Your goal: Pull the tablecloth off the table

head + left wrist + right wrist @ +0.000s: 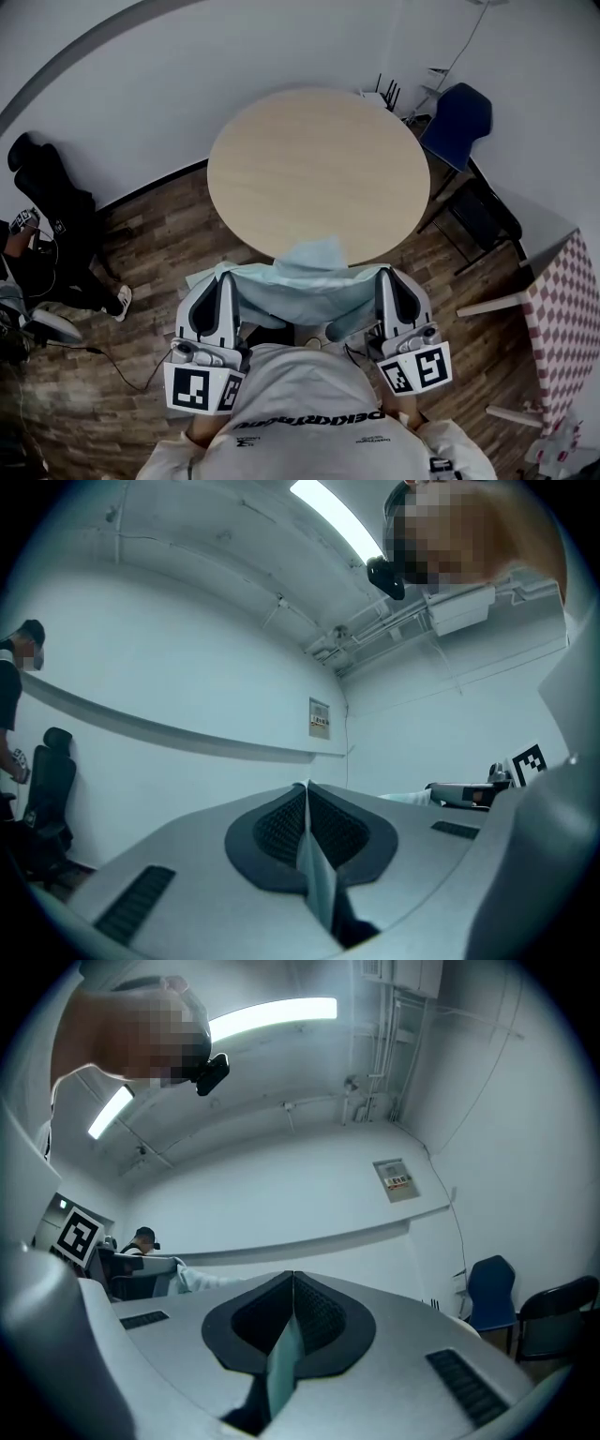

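Tablecloth (309, 274) pinched, left gripper (228, 278), right gripper (386, 274) level, parallel

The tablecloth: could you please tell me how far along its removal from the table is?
Done: the round table is almost wholly bare. In hand: the left hand-held gripper and the right hand-held gripper are each shut on the tablecloth, which hangs between them off the near edge. Left: only a small fold overlaps the near rim and needs drawing clear.

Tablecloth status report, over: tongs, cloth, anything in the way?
Left tongs shut on tablecloth, right tongs likewise. Cloth mostly off table, one fold on near edge. No obstruction seen.
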A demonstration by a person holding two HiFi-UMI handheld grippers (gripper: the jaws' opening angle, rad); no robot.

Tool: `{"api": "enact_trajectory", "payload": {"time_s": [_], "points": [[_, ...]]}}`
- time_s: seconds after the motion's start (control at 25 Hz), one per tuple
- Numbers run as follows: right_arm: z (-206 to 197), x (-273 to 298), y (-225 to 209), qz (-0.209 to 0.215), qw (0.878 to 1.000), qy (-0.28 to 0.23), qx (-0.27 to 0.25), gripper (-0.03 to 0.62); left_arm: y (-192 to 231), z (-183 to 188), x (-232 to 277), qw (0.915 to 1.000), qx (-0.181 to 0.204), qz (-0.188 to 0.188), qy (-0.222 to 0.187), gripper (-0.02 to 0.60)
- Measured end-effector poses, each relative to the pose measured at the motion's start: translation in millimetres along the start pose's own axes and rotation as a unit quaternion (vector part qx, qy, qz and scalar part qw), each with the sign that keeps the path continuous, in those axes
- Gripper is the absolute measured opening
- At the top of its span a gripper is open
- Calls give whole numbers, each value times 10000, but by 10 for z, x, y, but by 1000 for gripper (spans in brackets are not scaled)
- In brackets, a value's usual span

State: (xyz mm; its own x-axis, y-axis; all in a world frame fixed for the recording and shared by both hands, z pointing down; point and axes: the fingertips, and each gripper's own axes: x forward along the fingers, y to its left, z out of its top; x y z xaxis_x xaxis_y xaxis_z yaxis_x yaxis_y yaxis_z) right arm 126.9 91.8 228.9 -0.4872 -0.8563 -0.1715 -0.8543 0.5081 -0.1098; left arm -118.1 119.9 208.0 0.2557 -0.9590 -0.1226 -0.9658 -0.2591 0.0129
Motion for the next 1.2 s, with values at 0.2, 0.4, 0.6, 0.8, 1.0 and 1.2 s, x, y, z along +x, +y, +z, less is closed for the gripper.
{"api": "enact_trajectory", "payload": {"time_s": [0.2, 0.4, 0.6, 0.8, 1.0, 1.2], "points": [[-330, -7, -123, -202, 9996, 182, -31, 35, -26, -324, 53, 9993, 293, 95, 206, 15], [-636, -59, -214, -322, 9988, 361, 19, 35, -62, -632, 57, 9982, 414, 163, 392, 15], [-866, -28, -279, -471, 9972, 573, 48, 35, -15, -865, 134, 9975, 295, 128, 626, 15], [-1017, -57, -363, -540, 9958, 726, 105, 35, -26, -1056, 167, 9963, 90, 138, 843, 15], [-1118, -99, -420, -651, 9945, 804, 156, 35, -71, -1183, 171, 9959, 114, 115, 894, 15], [-1209, -68, -440, -727, 9931, 905, 143, 34, -53, -1263, 210, 9957, 111, 110, 915, 15]]}}
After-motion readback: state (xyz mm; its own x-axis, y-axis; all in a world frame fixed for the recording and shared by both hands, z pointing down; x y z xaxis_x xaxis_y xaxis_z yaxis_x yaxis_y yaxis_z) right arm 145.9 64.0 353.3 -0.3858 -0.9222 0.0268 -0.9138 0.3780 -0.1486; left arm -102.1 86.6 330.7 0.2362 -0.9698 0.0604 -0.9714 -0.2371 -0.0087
